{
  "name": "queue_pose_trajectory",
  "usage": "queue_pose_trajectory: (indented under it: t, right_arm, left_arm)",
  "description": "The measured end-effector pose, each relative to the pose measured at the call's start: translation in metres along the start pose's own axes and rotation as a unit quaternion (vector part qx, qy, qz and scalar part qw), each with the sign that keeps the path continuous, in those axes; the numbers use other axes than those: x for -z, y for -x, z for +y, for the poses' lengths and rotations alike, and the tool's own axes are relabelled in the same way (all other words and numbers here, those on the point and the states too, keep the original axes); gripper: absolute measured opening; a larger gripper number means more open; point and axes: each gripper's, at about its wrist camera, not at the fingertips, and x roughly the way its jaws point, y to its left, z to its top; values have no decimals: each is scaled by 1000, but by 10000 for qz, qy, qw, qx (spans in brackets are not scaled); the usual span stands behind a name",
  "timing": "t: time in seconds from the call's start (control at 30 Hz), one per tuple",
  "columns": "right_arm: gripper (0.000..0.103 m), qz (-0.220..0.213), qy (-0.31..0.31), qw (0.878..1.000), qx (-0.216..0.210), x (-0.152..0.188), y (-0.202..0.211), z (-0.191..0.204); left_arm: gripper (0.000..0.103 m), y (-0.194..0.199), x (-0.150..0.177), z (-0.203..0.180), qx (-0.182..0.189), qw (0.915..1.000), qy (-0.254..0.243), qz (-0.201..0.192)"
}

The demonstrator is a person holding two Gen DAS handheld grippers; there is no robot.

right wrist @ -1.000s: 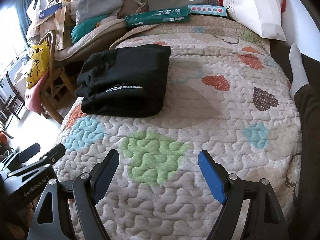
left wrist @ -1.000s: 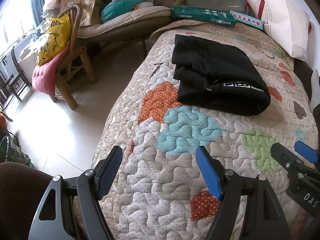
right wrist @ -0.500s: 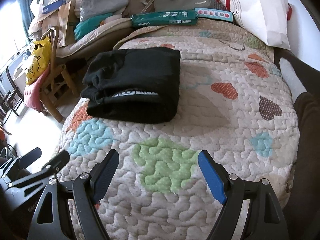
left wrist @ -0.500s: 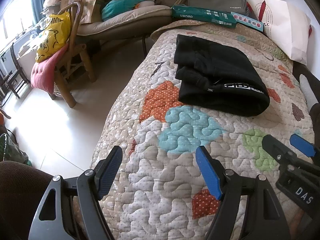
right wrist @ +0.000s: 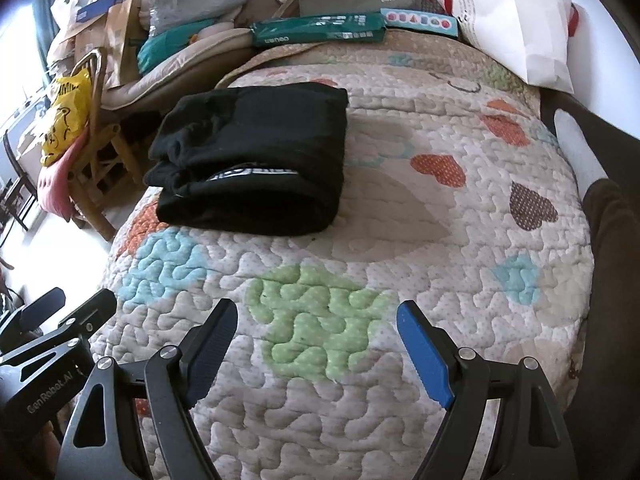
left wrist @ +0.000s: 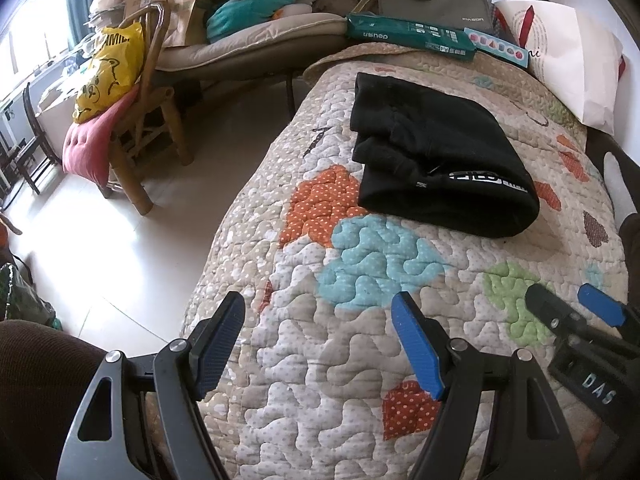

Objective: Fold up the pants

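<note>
Lying folded: 1 pants (left wrist: 436, 168) | 2 claws (left wrist: 318, 340) (right wrist: 318, 348) wide, nothing held

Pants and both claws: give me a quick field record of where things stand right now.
pants: black pants folded into a compact bundle, white lettering on the near fold
surface: heart-patterned quilt on the bed, pants lying toward its far left side
left claw: left claw open, holding nothing, over the near quilt, apart from the pants
right claw: right claw open, holding nothing, above the green patch
contact: neither claw touches the pants
far edge: green box and white bag beyond the quilt
</note>
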Motion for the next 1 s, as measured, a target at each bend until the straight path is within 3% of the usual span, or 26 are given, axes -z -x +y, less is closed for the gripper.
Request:
queue_pose_trajectory:
  t: [0.33, 0.67, 0.87, 1.0]
  right_arm:
    - [86, -261, -100, 9996, -69, 9, 14, -17]
    - [88, -607, -1266, 9897, -289, -8, 76, -67]
    - [88, -240, -1716, 9849, -26, -42, 63, -59]
    - [88, 75, -2265, 9732, -395, -61, 30, -58]
  left_arm:
    - [75, 1, -6, -3, 172, 9998, 119, -11]
    - [75, 19, -21, 4, 610, 9967, 492, -217]
    - [76, 23, -20, 23, 511, 9958, 723, -227]
    - [76, 18, -14, 38, 365, 9946, 966, -74]
